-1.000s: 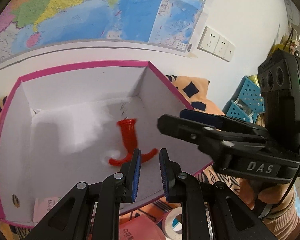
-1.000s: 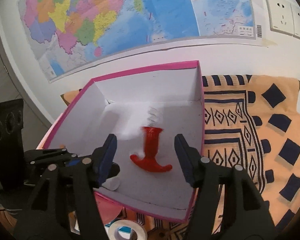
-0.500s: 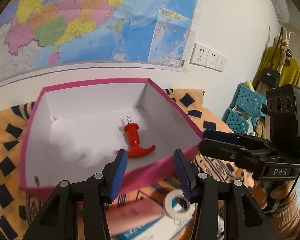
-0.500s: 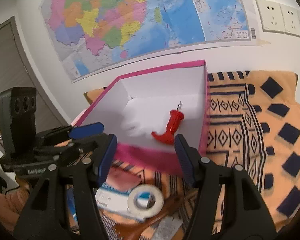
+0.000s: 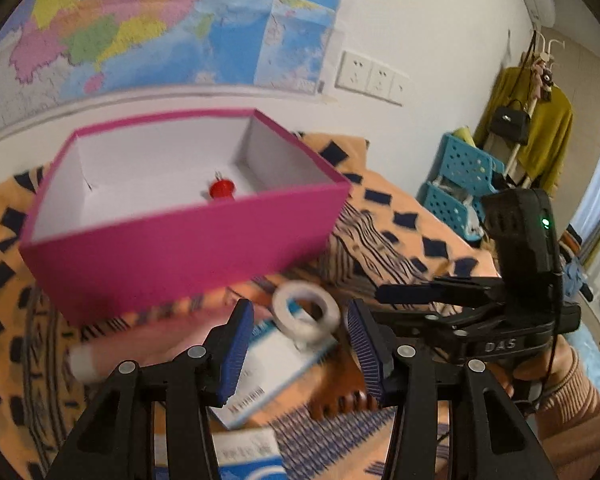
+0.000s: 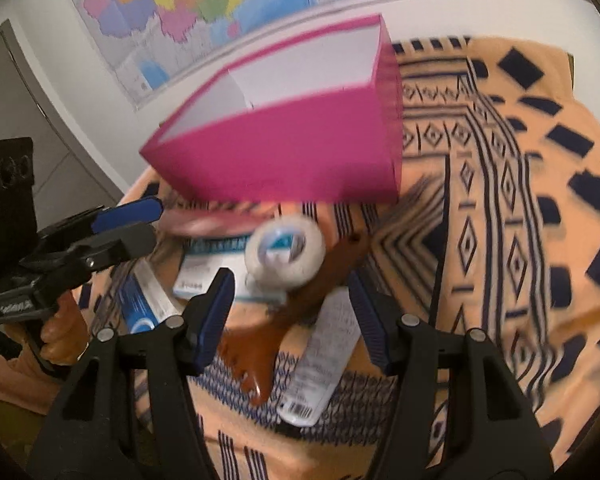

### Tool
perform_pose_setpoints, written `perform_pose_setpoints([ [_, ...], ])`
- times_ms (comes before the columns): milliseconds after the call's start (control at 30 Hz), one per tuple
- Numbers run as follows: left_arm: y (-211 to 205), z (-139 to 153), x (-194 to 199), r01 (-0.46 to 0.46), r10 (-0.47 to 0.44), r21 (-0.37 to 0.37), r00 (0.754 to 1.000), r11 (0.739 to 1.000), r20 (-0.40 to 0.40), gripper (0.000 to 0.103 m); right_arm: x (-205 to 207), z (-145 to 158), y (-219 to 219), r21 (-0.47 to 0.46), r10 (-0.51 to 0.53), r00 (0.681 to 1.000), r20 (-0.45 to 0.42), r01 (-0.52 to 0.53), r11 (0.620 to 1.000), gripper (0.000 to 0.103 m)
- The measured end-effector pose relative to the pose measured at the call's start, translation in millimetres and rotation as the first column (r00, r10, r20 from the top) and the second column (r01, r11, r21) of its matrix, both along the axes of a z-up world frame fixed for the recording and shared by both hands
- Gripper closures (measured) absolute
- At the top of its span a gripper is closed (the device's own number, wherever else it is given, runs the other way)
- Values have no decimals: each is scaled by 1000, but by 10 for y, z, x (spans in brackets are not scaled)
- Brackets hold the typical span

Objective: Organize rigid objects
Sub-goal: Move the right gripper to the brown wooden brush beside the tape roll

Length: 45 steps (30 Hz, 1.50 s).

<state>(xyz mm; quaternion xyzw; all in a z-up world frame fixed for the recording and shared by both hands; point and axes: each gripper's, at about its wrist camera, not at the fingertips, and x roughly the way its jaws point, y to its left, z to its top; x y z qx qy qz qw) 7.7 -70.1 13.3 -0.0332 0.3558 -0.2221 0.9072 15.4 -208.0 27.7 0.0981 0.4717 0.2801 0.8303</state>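
**Both grippers open above the clutter in front of the pink box**

Orange cloth (image 6: pixel 540 240) with a dark blue geometric print covered the work surface, and a coloured wall map (image 5: pixel 160 20) hung behind it beside white wall sockets (image 5: pixel 370 76). A pink box (image 5: pixel 180 256) with a white interior stood open on the cloth near the wall; a red corkscrew (image 5: pixel 221 189) lay inside it, only its top showing over the near wall. Just in front of the box lay a roll of white tape (image 6: pixel 285 255) resting on a white-and-blue carton (image 5: pixel 276 368), a brown wooden comb (image 6: pixel 284 328) and a white tube (image 6: pixel 324 360) with a barcode beside the comb. A pink tube (image 5: pixel 140 344) lay blurred along the foot of the box.

The left gripper (image 5: pixel 296 354) hung over the tape and carton, its blue-padded fingers (image 5: pixel 234 354) spread wide with nothing between them. The right gripper (image 6: pixel 294 316) hovered above the comb and tape, its fingers (image 6: pixel 216 316) likewise spread and empty. Each gripper appeared at the edge of the other's view. A blue perforated crate (image 5: pixel 464 164) and a mustard garment (image 5: pixel 540 132) on a rack stood at the far right.
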Motion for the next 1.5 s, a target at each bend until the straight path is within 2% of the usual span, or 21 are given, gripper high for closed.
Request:
perform_pose_setpoints([
  [300, -159, -273, -127, 28, -25, 50, 998, 998, -59, 53, 5, -117, 47, 46, 8, 999, -33, -7, 999, 42],
  [733, -25, -516, -141, 6, 3, 68, 990, 998, -140, 53, 184, -222, 211, 96, 33, 998, -57, -27, 995, 42],
  [833, 11, -522, -160, 0, 10, 73, 991, 997, -134, 53, 183, -235, 290, 100, 57, 996, -63, -50, 994, 42],
  [1233, 262, -534, 13, -142, 155, 110, 981, 984, -120, 53, 177, -252, 464, 113, 110, 993, -53, -103, 988, 42],
  [1367, 237, -513, -35, -114, 124, 85, 985, 990, -119, 53, 121, -164, 327, 116, 79, 996, -38, -74, 990, 42],
  [1500, 111, -453, -117, -39, 46, 71, 994, 997, -99, 53, 43, -158, 143, 124, 56, 996, -72, -47, 991, 42],
])
